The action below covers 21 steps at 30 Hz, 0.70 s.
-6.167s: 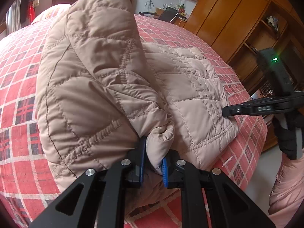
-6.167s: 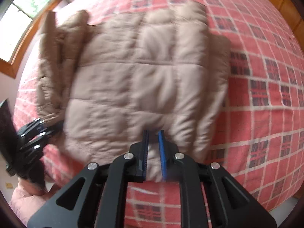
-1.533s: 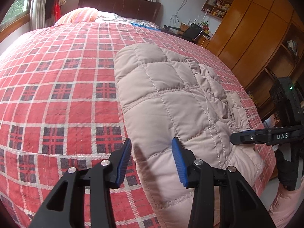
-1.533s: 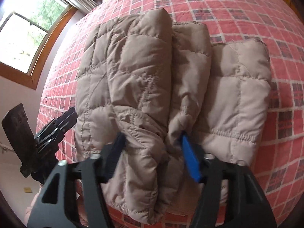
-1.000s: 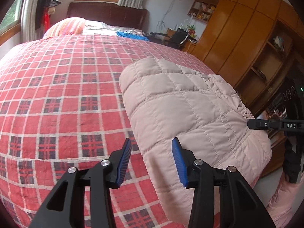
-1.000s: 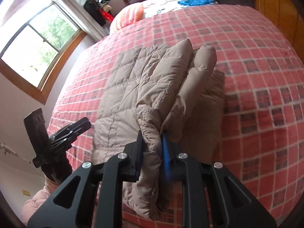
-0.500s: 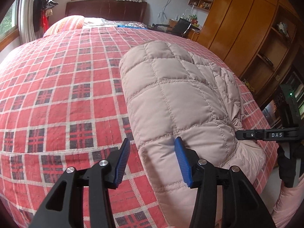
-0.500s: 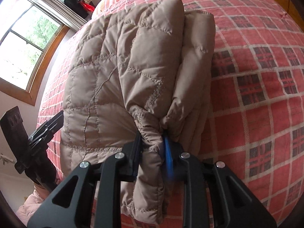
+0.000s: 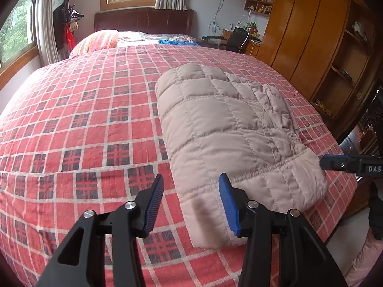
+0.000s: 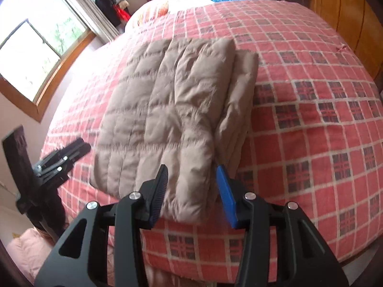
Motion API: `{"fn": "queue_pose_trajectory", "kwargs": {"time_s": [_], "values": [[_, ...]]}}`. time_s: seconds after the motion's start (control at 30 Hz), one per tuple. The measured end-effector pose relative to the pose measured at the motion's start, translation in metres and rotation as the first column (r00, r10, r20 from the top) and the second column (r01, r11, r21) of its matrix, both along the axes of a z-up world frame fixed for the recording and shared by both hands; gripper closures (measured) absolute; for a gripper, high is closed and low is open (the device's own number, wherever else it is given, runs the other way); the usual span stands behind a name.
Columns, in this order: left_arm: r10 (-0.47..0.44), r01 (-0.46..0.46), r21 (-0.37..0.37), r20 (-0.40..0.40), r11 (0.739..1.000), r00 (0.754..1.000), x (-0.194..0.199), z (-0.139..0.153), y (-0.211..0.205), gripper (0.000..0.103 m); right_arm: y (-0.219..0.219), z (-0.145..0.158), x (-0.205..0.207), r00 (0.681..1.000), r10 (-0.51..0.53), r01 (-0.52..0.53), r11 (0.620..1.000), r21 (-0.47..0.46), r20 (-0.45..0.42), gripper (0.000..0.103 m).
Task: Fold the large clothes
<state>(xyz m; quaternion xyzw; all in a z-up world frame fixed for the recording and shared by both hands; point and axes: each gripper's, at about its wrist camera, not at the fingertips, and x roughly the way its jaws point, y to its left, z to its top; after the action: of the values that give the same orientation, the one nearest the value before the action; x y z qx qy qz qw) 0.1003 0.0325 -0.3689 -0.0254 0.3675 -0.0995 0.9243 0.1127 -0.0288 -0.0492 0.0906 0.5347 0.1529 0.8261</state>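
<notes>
Beige quilted jacket (image 9: 229,129) is sitting folded into a chunky rectangle on the red checked bed (image 9: 83,119), close to the near edge and over toward the right side. Its long axis runs near to far, away from both grippers, so the short hem end is the one facing them.

Left gripper (image 9: 191,198) is wide open with nothing in it, hovering just off the near left corner of the jacket. Its right blue pad looks to be over the hem, its left pad over bare bedspread. Right gripper (image 10: 191,189) is also spread open and empty, with the near right corner of the jacket sitting between the pads but not pinched, as far as I can tell. In the right wrist view you can see layers stacked along the right side of the bundle, so that's the thicker edge.

My guess is the fold is pretty much done and all that's left is tidying or one more fold. If it's another fold, both grippers would have to grab that near short edge and carry it toward the far end. Each one has its own corner, so neither is really closer. Puffy stuff like this will probably spring back open a bit.
</notes>
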Motion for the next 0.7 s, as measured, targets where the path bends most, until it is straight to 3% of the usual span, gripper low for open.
{"fn": "queue_pose_trajectory", "kwargs": {"time_s": [0.3,0.5,0.7], "values": [[-0.001,0.003,0.033,-0.036,0.999,0.999,-0.002,-0.023,-0.006,0.053,0.002,-0.049,0.003,0.995,0.001,0.002,0.999,0.035,-0.103,0.06],[-0.005,0.008,0.049,-0.046,0.999,0.999,0.0,-0.034,-0.006,0.05,-0.001,-0.062,0.004,0.994,0.003,0.002,0.999,0.042,-0.108,0.061],[-0.013,0.014,0.018,-0.069,1.0,0.998,0.007,-0.048,0.002,0.047,0.004,-0.075,0.009,0.993,0.009,-0.006,1.0,0.027,-0.115,0.061]]}}
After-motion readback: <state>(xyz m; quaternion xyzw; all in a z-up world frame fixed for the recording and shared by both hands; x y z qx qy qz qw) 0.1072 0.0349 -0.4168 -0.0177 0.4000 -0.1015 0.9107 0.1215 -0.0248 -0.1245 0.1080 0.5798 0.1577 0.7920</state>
